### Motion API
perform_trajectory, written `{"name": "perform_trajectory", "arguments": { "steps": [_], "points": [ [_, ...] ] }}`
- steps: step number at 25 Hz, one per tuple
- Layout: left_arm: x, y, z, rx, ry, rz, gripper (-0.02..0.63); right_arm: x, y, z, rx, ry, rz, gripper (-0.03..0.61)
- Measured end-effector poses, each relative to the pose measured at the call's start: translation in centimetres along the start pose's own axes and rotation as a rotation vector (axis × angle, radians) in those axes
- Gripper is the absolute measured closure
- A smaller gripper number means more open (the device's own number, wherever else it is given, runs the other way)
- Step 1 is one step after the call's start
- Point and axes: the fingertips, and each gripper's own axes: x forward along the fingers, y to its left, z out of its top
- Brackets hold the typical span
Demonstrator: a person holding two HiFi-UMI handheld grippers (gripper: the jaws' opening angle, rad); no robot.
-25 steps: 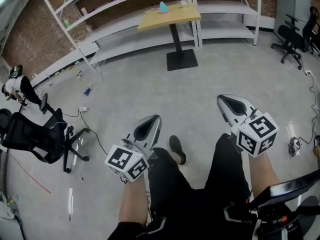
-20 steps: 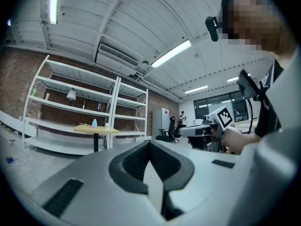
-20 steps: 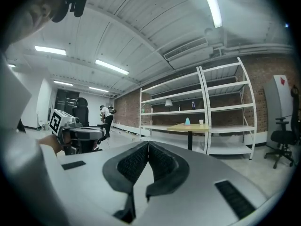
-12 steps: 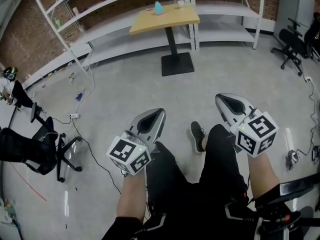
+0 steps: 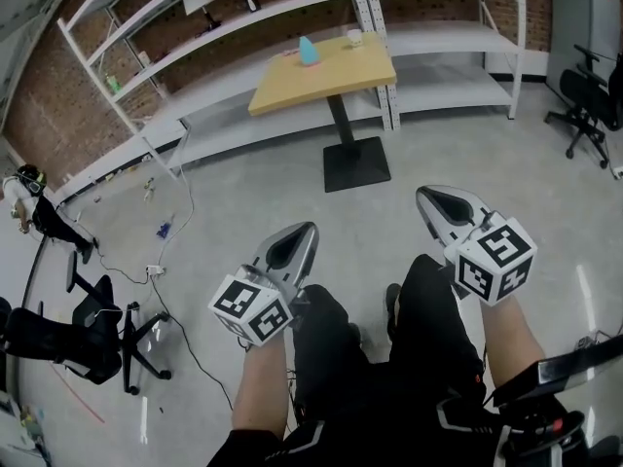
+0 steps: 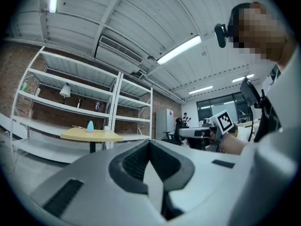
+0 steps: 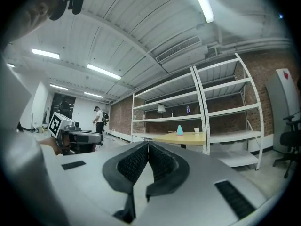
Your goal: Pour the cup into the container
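Left hand-held gripper (image 5: 295, 241): jaws pressed together, empty. Right hand-held gripper (image 5: 440, 203): likewise. Table (image 5: 331, 74), well apart: blue cone-shaped item (image 5: 308, 51), white cup (image 5: 355, 38).

My silver-grey left gripper (image 5: 304, 230) and silver-grey right gripper (image 5: 428, 197) are smooth shells, pointed like beaks. Inside, the jaws have black bumpy pads (image 6: 133, 163). Each gripper carries a white cube (image 5: 251, 309) with black square markers. I wear black trousers (image 5: 433, 339).
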Motion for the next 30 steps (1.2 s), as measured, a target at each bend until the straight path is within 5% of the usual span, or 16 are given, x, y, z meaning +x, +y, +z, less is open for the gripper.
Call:
{"name": "perform_trajectory", "arguments": {
  "steps": [30],
  "points": [
    [39.9,37.4,2.5,-0.016,-0.020,0.009,0.612,42.5,-33.7,3.1,-0.030,-0.038,-0.012,0.577]
  ]
}}
